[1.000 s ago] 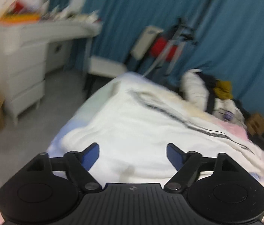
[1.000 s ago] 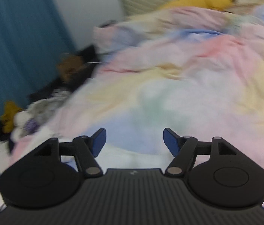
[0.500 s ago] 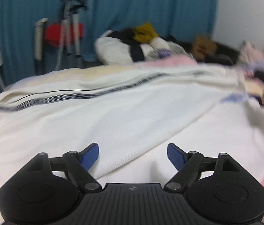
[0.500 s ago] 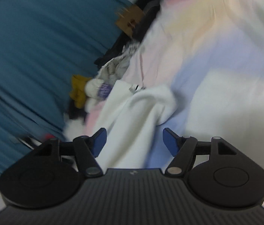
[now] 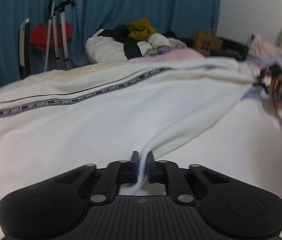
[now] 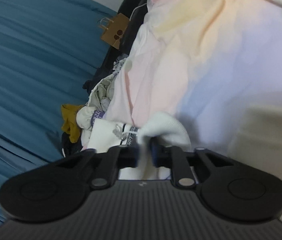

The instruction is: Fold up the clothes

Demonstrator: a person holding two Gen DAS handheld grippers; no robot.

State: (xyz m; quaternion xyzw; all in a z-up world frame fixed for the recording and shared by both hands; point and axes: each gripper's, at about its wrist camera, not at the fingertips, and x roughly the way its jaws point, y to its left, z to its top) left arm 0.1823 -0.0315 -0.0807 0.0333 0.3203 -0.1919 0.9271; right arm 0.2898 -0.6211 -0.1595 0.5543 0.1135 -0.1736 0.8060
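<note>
A white knit garment with a black lettered stripe (image 5: pixel 120 108) lies spread over the bed with pastel patchwork bedding (image 6: pixel 231 64). The left gripper (image 5: pixel 142 160) pinches a ridge of its cloth; the right gripper (image 6: pixel 145 150) is clamped on another bunched edge. Beyond the bed sits a heap of white, dark and mustard clothes (image 5: pixel 134 40), a brown paper bag (image 6: pixel 113 31), a red chair with metal crutches (image 5: pixel 50 34), and teal curtains (image 5: pixel 120 4).

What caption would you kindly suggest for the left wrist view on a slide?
Left gripper pinches a fold of the white garment with NOT-SIMPLE tape trim, spread over the bed.
</note>
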